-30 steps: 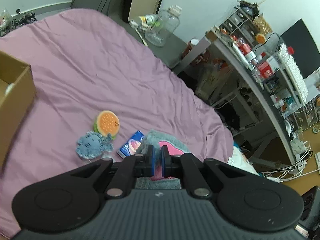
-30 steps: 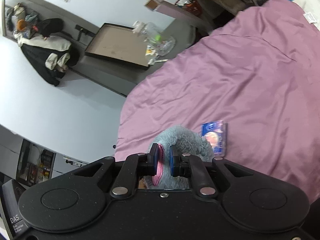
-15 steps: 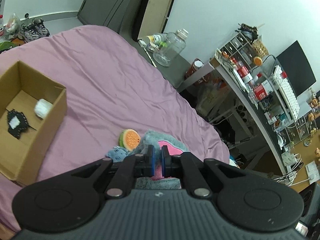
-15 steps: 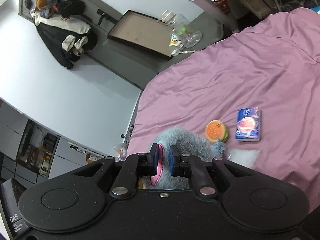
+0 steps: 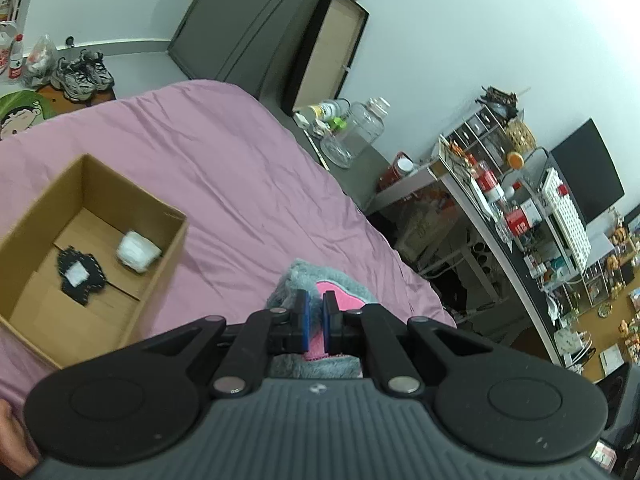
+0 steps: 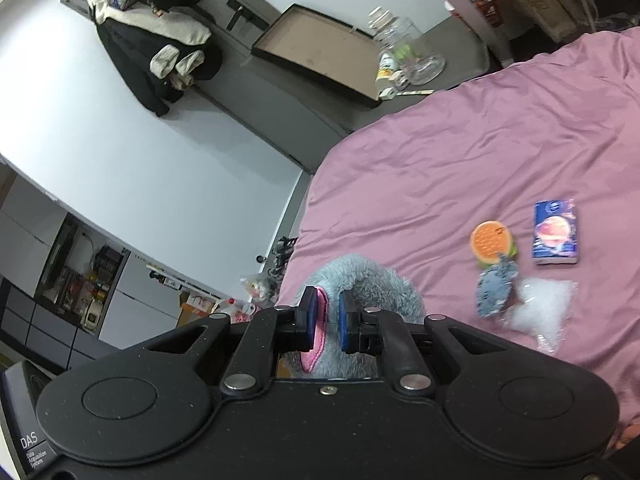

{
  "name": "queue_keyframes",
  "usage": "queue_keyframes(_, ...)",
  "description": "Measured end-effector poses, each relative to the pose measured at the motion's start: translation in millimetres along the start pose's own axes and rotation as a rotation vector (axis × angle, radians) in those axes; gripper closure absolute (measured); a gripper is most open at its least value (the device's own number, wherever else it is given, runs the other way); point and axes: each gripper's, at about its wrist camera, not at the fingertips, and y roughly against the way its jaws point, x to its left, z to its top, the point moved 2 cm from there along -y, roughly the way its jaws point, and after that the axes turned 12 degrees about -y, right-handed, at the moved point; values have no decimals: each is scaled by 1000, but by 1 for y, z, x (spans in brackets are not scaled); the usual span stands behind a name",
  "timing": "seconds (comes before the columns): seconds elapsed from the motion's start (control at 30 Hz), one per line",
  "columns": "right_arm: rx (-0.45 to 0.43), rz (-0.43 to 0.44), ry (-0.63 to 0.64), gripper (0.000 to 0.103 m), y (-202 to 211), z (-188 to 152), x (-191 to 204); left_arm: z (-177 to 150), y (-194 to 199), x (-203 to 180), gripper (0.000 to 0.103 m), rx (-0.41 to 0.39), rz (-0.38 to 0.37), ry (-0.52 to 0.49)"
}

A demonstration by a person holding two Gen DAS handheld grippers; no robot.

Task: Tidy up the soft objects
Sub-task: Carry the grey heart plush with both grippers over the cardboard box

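Two grippers, left gripper and right gripper, both clamped on one grey plush above the purple bedspread. One cardboard box at nine o'clock, holding two items: black patch, white bundle.

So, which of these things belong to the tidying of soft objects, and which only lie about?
Belong to the job:
- grey and pink plush, pinched by left gripper and right gripper
- cardboard box
- orange plush
- small blue-grey plush
- clear bag of white filling

Just lying about:
- glass jar
- sneakers
- black coat
- blue packet, perhaps
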Motion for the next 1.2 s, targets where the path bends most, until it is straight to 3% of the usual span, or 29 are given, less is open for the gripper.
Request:
queue_keyframes(0.67,135,29,43,91,-94,-43,57,32,20,101,98,-39,109,80)
queue_keyframes(1.2,223,-9,-16,90,-171,-61,51,43,-18,171,98,20,173,138)
